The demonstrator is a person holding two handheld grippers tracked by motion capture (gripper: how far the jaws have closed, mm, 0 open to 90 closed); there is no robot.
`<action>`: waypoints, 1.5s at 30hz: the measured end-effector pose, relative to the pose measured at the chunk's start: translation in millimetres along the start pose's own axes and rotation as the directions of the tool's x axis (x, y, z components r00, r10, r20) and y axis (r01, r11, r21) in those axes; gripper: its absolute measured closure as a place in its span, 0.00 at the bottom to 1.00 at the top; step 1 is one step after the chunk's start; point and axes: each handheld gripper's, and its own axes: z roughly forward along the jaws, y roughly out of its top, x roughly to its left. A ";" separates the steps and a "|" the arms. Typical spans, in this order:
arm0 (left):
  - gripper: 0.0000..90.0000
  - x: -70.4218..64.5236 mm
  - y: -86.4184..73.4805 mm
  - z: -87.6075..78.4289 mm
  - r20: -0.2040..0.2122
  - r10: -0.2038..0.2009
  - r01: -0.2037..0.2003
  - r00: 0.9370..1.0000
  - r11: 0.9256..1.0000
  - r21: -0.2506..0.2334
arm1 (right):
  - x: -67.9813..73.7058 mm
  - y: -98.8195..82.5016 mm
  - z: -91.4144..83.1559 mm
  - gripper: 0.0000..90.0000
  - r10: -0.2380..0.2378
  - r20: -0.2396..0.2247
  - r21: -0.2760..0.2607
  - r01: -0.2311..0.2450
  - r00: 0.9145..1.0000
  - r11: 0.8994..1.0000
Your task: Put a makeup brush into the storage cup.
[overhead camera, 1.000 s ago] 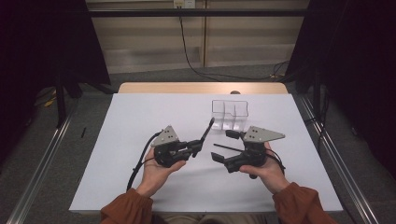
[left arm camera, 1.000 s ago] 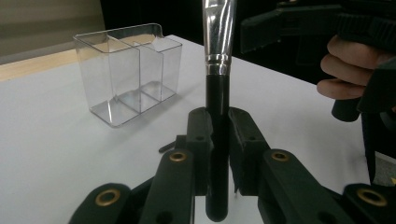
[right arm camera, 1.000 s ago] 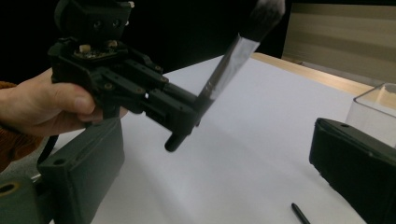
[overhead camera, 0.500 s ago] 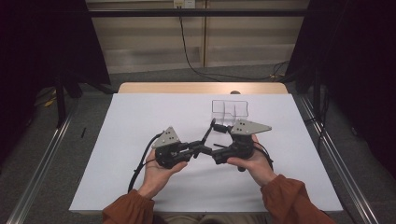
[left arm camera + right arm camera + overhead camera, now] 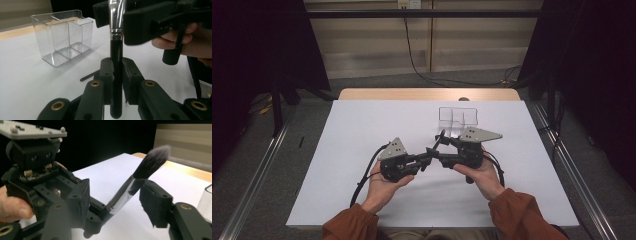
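clamping a makeup brush [image 5: 116, 75] upright in left gripper [image 5: 117, 72], right gripper [image 5: 117, 202] jaws closing around its ferrule

The tabletop [image 5: 362, 150] carries an organizer [image 5: 457, 117] far of centre, a little to the right, with three compartments side by side. Near of it, at the middle of the tabletop, the left gripper [image 5: 428, 159] and the right gripper [image 5: 441, 147] meet, the left one coming in from the left and the right one from the right. A brush [image 5: 438, 142] stands between them: its handle sits in the left gripper's fingers [image 5: 131, 75], and its ferrule lies between the right gripper's fingers [image 5: 156, 202], which have just been closing around it. The brush head points far, toward the organizer. A small stick [image 5: 88, 76] lies on the tabletop between the left gripper and the organizer.
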 end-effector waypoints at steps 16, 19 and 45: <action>0.89 -1.9 -3.8 4.5 0.003 0.008 -0.008 1.000 1.000 0.016 | -1.1 -2.1 -0.4 0.83 0.029 -0.038 0.012 -0.029 0.999 1.000; 0.89 -1.4 -4.7 5.5 0.005 0.013 -0.013 1.000 1.000 0.016 | -0.7 -2.3 0.5 0.84 0.031 -0.046 0.015 -0.031 0.998 0.999; 0.60 1.3 -7.0 7.0 0.010 -0.022 0.022 1.000 1.000 0.013 | -2.8 0.2 -2.9 0.87 0.028 -0.084 0.019 -0.027 0.996 0.999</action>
